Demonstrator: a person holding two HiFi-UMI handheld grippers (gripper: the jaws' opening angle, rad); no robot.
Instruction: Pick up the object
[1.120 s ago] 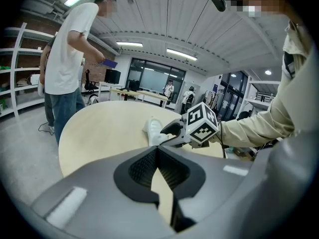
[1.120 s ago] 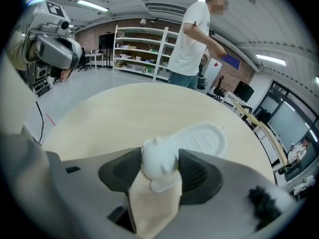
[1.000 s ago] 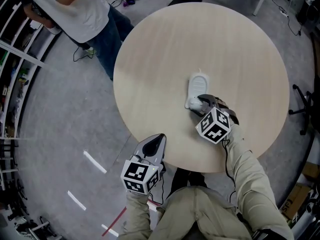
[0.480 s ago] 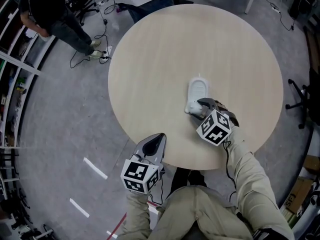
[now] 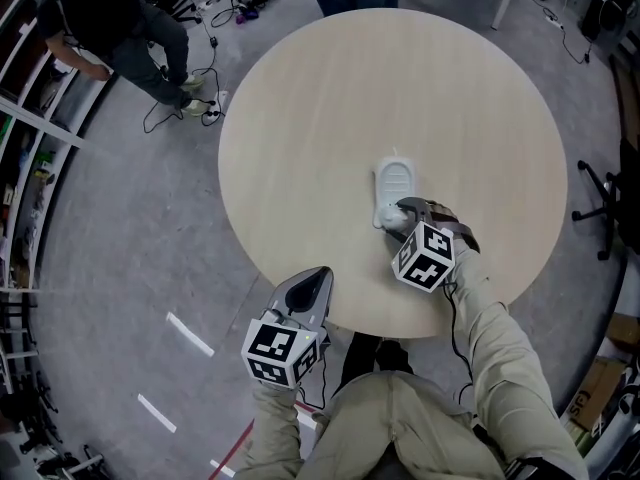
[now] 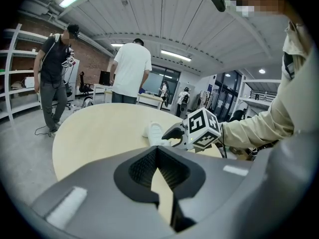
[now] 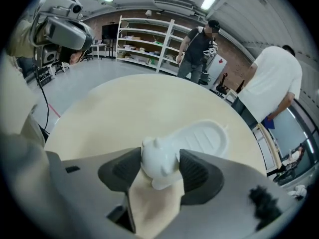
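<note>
We note the right gripper (image 7: 159,166) with both pads pressed against the near, knobbed end of the white object (image 7: 204,136), one on each flank. The object's ribbed, tray-like part runs on away from the jaws, over the round table (image 7: 114,108). From the head view, the same gripper (image 5: 398,213) sits over the tabletop (image 5: 400,88) on the person's side, with the object (image 5: 395,180) stretching ahead of its tips toward the table's middle.

The left gripper (image 6: 158,168) has its jaws brought together and nothing between them. It hangs at the table's near edge (image 5: 312,283), well apart from the object, which lies ahead of it and to its right.

Beyond the table's far side, a person in a white shirt (image 6: 132,71) and a dark-clad person (image 6: 55,73) stand. Shelving (image 7: 144,44) lines the wall behind.
</note>
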